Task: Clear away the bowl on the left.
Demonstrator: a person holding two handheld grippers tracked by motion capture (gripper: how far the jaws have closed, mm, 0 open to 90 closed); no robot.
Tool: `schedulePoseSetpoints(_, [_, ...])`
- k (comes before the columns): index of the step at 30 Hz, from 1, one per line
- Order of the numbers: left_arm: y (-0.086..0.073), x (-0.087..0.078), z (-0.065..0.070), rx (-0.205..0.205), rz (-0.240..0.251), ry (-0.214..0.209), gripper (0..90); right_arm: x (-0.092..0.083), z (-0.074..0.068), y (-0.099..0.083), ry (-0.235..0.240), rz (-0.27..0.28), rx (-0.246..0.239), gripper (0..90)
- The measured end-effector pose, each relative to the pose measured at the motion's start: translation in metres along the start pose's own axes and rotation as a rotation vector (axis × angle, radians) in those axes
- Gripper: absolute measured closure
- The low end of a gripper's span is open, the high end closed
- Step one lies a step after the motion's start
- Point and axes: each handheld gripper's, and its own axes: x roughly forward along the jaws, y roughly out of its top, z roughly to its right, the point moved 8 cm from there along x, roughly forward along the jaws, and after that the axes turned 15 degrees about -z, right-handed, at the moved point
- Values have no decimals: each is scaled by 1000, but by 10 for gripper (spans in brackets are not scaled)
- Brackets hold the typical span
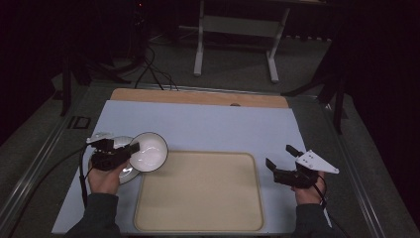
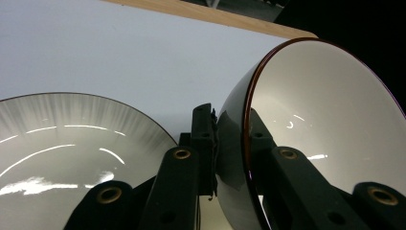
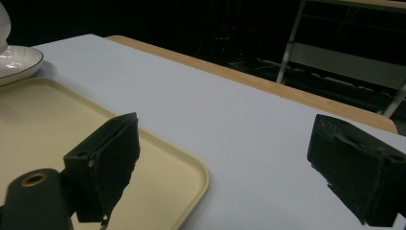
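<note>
A white bowl [image 1: 148, 151] with a dark rim is tilted and lifted over the left side of the table, its wall [image 2: 325, 115] pinched between the jaws of my left gripper [image 1: 130, 148]. Under and left of it lies a white plate [image 1: 128, 173], seen close in the left gripper view [image 2: 72, 158]. A beige tray [image 1: 198, 191] lies at the table's front middle; the bowl hangs over its back left corner. My right gripper [image 1: 280, 157] stands open beside the tray's right edge [image 3: 191, 167], with nothing between its jaws.
The table has a pale blue top [image 1: 223, 124] with a wooden strip [image 1: 198, 96] along its far edge. Beyond it stands a white desk frame [image 1: 237, 39] on a dark floor. The plate's rim [image 3: 19, 60] shows at the tray's far corner.
</note>
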Motion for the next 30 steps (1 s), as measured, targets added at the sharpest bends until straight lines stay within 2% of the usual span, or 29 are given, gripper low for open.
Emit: schedulePoseSetpoints(30, [-2, 18, 27, 59, -36, -15, 805, 0, 0, 0, -1, 0, 0, 104])
